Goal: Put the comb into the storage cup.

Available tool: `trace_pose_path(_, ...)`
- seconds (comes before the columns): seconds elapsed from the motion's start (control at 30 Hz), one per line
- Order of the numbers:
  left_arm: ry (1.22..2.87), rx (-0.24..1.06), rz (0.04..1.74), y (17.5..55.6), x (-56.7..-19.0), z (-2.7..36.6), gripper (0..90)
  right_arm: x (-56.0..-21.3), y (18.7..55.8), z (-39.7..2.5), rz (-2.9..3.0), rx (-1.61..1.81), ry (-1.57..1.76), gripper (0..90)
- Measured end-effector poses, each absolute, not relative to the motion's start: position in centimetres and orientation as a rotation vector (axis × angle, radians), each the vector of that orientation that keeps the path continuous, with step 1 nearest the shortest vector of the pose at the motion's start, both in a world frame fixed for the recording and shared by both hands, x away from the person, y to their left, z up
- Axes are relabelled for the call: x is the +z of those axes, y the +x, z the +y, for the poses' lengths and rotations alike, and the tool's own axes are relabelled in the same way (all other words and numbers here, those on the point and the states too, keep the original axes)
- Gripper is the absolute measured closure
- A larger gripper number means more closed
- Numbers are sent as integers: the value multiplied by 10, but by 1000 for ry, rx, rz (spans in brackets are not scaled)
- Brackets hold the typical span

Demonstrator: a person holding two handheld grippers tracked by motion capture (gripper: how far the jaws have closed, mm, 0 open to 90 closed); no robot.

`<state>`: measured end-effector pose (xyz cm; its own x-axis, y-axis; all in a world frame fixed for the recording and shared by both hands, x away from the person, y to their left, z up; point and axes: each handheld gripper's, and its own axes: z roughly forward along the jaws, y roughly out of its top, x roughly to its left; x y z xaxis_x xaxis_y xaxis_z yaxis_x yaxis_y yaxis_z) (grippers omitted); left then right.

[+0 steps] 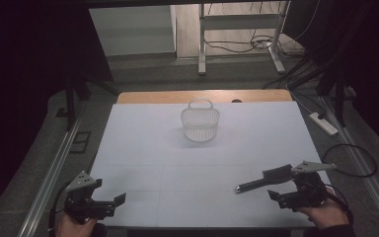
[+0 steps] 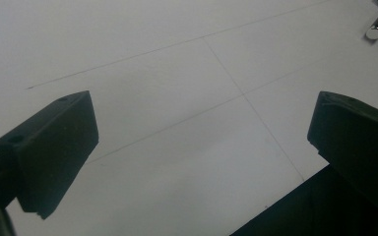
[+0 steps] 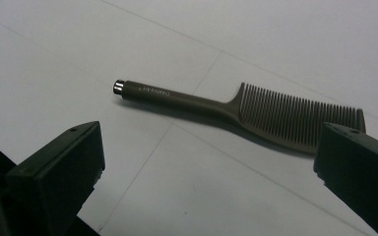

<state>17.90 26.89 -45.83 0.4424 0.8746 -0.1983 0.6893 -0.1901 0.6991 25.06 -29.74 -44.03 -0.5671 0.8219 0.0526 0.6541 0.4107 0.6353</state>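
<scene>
A dark comb point(image 1: 265, 178) with a metal-capped handle lies flat on the white table point(image 1: 202, 197) at the front right. In the right gripper view the comb point(image 3: 216, 104) lies just beyond the jaws, handle to the left and teeth to the right. My right gripper point(image 1: 282, 190) is open and empty, just in front of the comb point(image 3: 209, 167). At the front left corner, my left gripper point(image 1: 109, 193) is open over bare table point(image 2: 202, 142). The comb's metal tip point(image 2: 375, 30) shows in the far corner of the left gripper view.
A white mesh basket point(image 1: 200, 123) with a handle stands upright at the middle back of the table. Beyond the table are a desk frame point(image 1: 237, 34), floor cables and a power strip point(image 1: 323, 123). The table's front edge point(image 2: 325, 196) is close under the left gripper.
</scene>
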Motion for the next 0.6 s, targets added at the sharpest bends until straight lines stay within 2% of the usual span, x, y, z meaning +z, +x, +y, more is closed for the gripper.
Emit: trace_pose_path(0.6, 1947, 313, 1309, 179, -458, 269, 0, -442, 272, -273, 2448, 851, 1237, 0)
